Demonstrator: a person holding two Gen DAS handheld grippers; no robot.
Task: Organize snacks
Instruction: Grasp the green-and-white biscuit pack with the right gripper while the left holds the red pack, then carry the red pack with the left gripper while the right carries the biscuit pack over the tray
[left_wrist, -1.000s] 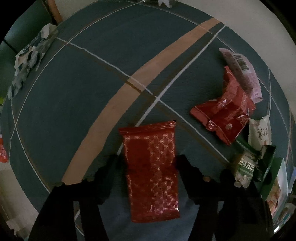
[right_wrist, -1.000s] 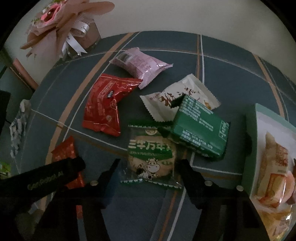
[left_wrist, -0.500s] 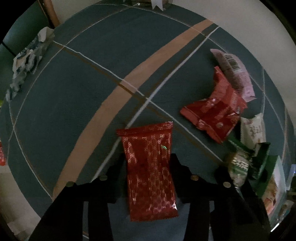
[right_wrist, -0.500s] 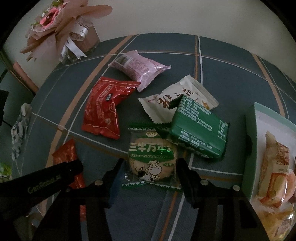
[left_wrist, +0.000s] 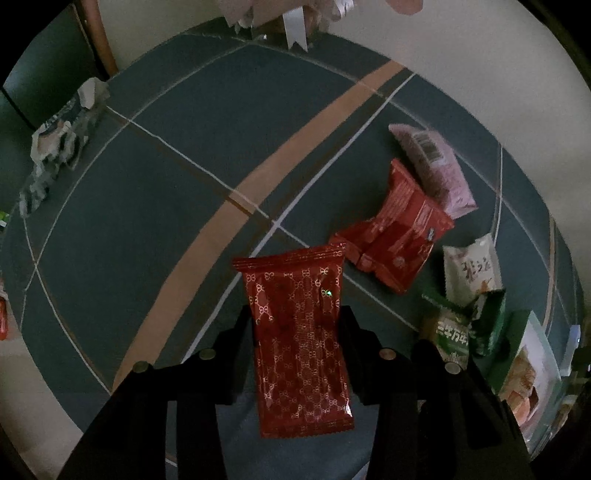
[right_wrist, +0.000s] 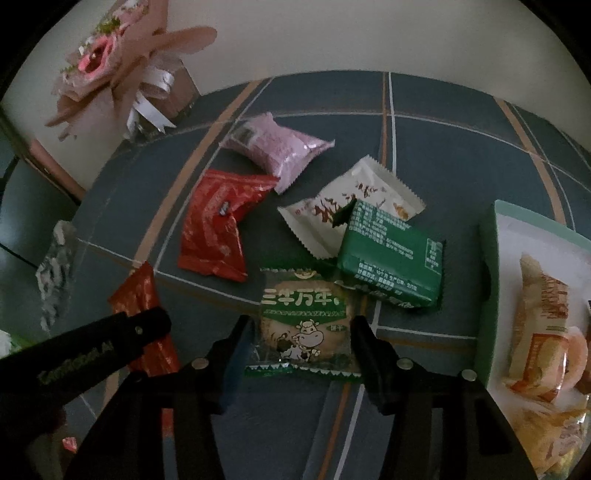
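Note:
A red packet with a gold pattern (left_wrist: 299, 354) hangs above the blue-green tablecloth (left_wrist: 155, 206), with my left gripper (left_wrist: 295, 317) shut on its two long sides. In the right wrist view that packet (right_wrist: 136, 291) shows at the left, behind the left gripper's black finger (right_wrist: 110, 350). My right gripper (right_wrist: 301, 328) straddles a green-and-clear cookie packet with a cow picture (right_wrist: 304, 314) that lies on the cloth. Its jaws are closing, and both pads touch the wrapper's side edges.
Beyond the cookie packet lie a green packet (right_wrist: 391, 258), a white one (right_wrist: 343, 199), a pink one (right_wrist: 280, 147) and a glossy red one (right_wrist: 214, 229). A pale green tray (right_wrist: 487, 258) with pastry packets stands right. A pink bouquet (right_wrist: 122, 74) stands back left. Crumpled wrappers (left_wrist: 59, 147) lie far left.
The left jaws closed onto the red patterned packet and rose with it off the cloth. The right jaws narrowed onto the cookie packet. The right hand stayed in place.

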